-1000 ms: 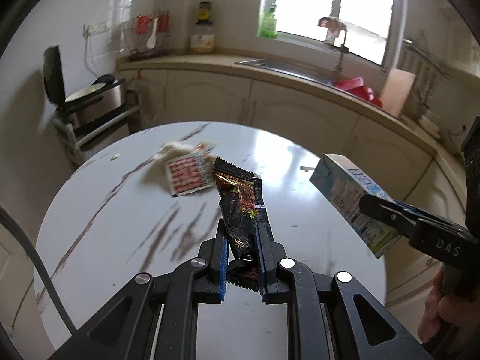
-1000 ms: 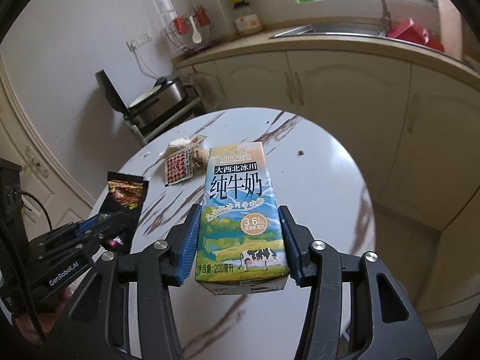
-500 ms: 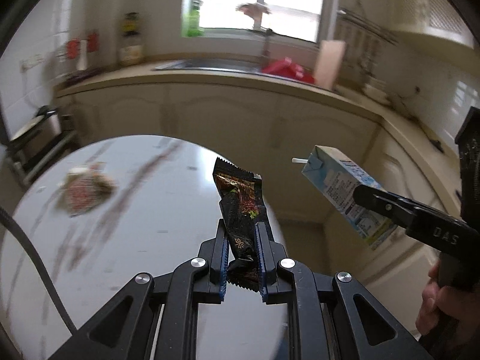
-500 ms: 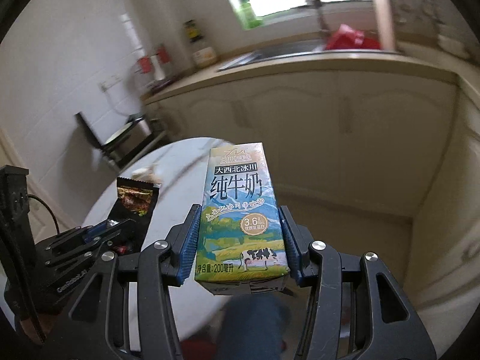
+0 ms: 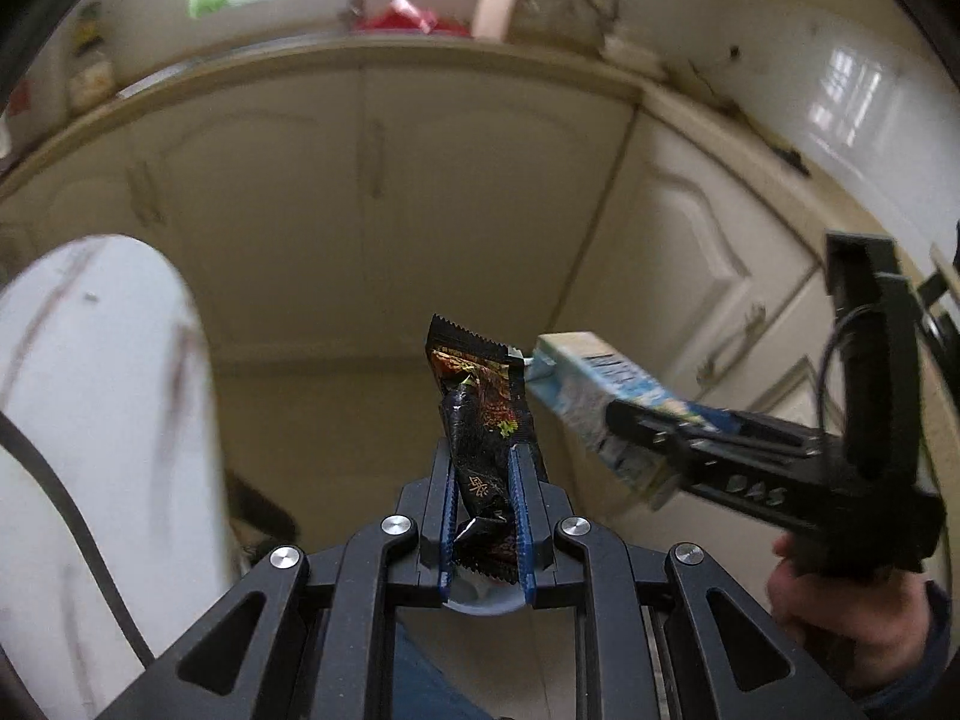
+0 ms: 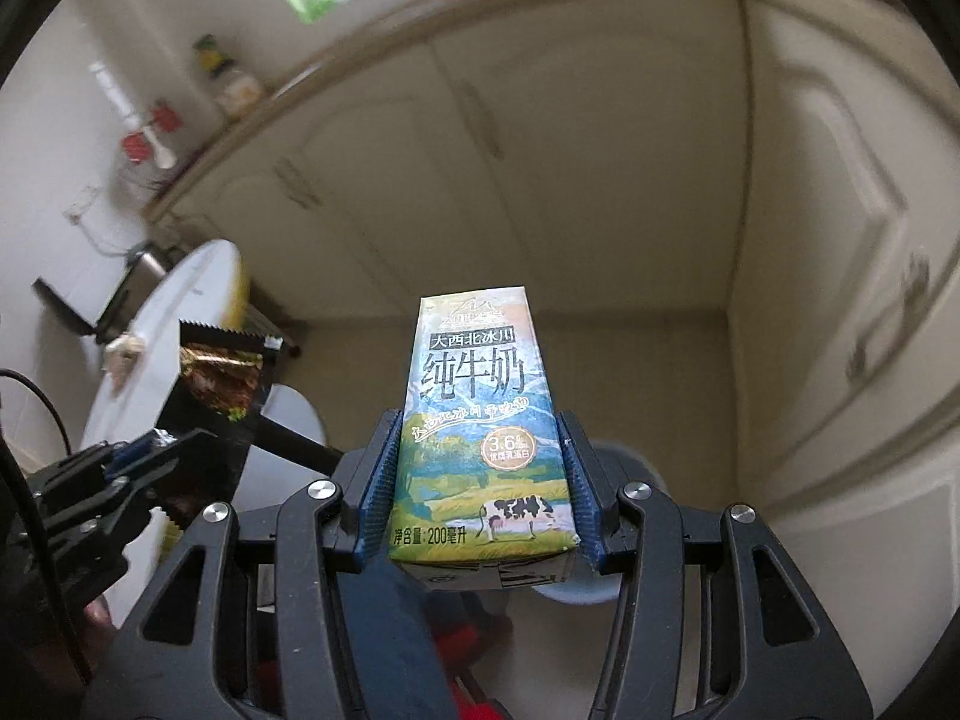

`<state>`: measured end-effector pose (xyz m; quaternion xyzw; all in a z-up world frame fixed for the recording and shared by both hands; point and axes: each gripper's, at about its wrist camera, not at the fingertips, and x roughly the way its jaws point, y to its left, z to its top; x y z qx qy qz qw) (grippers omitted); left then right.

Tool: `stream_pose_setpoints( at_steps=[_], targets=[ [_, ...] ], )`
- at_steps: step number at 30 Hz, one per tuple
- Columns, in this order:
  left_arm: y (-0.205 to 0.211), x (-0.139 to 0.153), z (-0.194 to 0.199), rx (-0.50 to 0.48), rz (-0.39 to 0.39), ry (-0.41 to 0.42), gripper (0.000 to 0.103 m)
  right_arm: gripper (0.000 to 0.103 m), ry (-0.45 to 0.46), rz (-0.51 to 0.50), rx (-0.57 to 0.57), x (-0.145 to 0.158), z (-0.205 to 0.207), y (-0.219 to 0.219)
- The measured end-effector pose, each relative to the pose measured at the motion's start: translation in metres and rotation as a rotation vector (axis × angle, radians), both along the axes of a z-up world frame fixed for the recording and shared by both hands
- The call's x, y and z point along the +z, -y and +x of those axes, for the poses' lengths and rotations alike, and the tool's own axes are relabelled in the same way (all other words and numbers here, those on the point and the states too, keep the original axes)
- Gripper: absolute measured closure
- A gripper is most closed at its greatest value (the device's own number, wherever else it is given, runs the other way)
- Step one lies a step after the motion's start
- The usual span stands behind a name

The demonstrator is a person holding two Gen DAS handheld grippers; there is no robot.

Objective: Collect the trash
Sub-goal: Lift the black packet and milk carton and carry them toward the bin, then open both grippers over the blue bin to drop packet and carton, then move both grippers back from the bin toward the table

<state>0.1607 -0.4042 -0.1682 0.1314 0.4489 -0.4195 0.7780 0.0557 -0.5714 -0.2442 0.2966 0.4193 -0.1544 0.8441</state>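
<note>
Floor ahead lies open at 12 o'clock. Round table blocks 9 o'clock; cabinet doors close off 12 through 3 o'clock.

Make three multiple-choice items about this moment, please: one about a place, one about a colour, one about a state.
1. Where is the round white table in the left wrist view?
A. at the left edge
B. under both tools
C. out of sight

2. Which colour is most of the snack wrapper?
A. white
B. black
C. pink

3. How is the milk carton held?
A. lying on the floor
B. clamped in the right tool
C. pinched in the left tool

Answers:
1 A, the table fills the left side only.
2 B, black foil with red and gold print.
3 B, blue pads press on both its sides.
</note>
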Motion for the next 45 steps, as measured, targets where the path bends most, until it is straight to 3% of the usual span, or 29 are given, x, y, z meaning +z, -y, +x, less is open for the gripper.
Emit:
stream_pose_setpoints(
  at_steps=[6,9,10,11,15,17,19,22,26,32,37,45],
  targets=[
    [0.038,-0.049,0.008,-0.039,0.104,-0.098,0.089,0.056,-0.100,0.109,-0.047,-0.069,-0.005,0.019],
    [0.051,-0.068,0.012,-0.038,0.166,-0.129,0.069,0.054,-0.131,0.148,-0.063,-0.096,-0.003,0.025],
    [0.057,-0.071,0.013,-0.028,0.182,-0.129,0.058,0.053,-0.140,0.163,-0.073,-0.103,-0.003,0.027],
    [0.059,-0.073,0.015,-0.023,0.188,-0.130,0.054,0.053,-0.150,0.177,-0.091,-0.112,-0.004,0.030],
    [0.066,-0.065,0.020,-0.018,0.193,-0.111,0.050,0.033,-0.168,0.211,-0.126,-0.129,-0.013,0.038],
    [0.067,-0.060,0.022,-0.016,0.181,-0.095,0.047,0.031,-0.172,0.208,-0.133,-0.129,-0.018,0.038],
    [0.063,-0.050,0.015,-0.013,0.168,-0.068,0.043,0.016,-0.169,0.201,-0.141,-0.125,-0.022,0.039],
    [0.049,-0.032,0.012,-0.001,0.138,-0.009,0.028,0.001,-0.148,0.177,-0.158,-0.110,-0.024,0.037],
    [0.032,0.005,-0.007,0.028,0.095,0.100,0.015,0.000,-0.123,0.128,-0.160,-0.080,-0.017,0.032],
    [-0.027,0.055,-0.020,0.139,-0.006,0.219,0.008,0.000,-0.004,0.060,-0.115,-0.018,0.003,0.007],
    [-0.099,0.086,-0.014,0.280,-0.075,0.255,0.006,0.000,0.113,0.006,-0.033,0.041,0.029,-0.028],
    [-0.186,0.103,-0.026,0.492,-0.117,0.301,0.005,0.000,0.226,-0.065,0.123,0.110,0.077,-0.108]
  ],
)
